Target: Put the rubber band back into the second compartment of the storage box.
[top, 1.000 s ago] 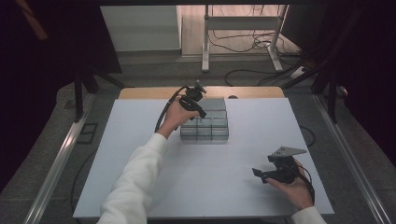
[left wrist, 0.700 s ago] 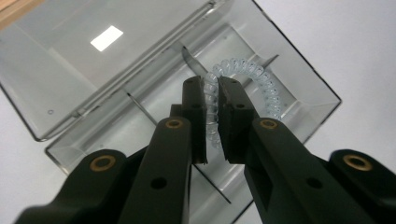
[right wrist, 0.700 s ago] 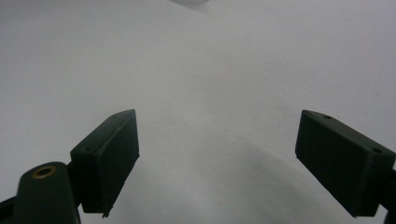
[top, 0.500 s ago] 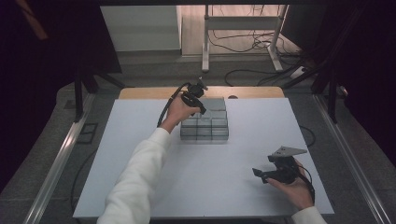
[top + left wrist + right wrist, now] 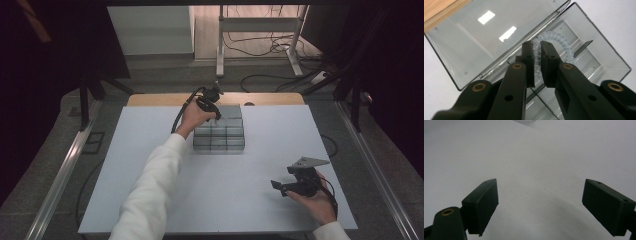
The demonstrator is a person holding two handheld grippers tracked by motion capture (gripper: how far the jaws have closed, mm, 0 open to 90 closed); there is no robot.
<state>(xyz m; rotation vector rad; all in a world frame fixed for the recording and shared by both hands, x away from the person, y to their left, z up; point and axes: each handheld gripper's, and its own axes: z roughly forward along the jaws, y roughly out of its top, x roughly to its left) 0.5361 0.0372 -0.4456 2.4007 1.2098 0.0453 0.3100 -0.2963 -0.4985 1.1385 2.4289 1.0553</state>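
High cam above, looking fwd/down; left gripper (image 5: 537, 66) cam close over the shared clear box (image 5: 220, 131).

Dim, dark-edged high view, overhead glare patches on clear lid (image 5: 474, 32), right gripper view perhaps slightly soft

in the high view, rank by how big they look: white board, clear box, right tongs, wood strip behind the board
1. white board
2. clear box, wood strip: too alike to rank
3. right tongs, nearer the camera, so likely flattered
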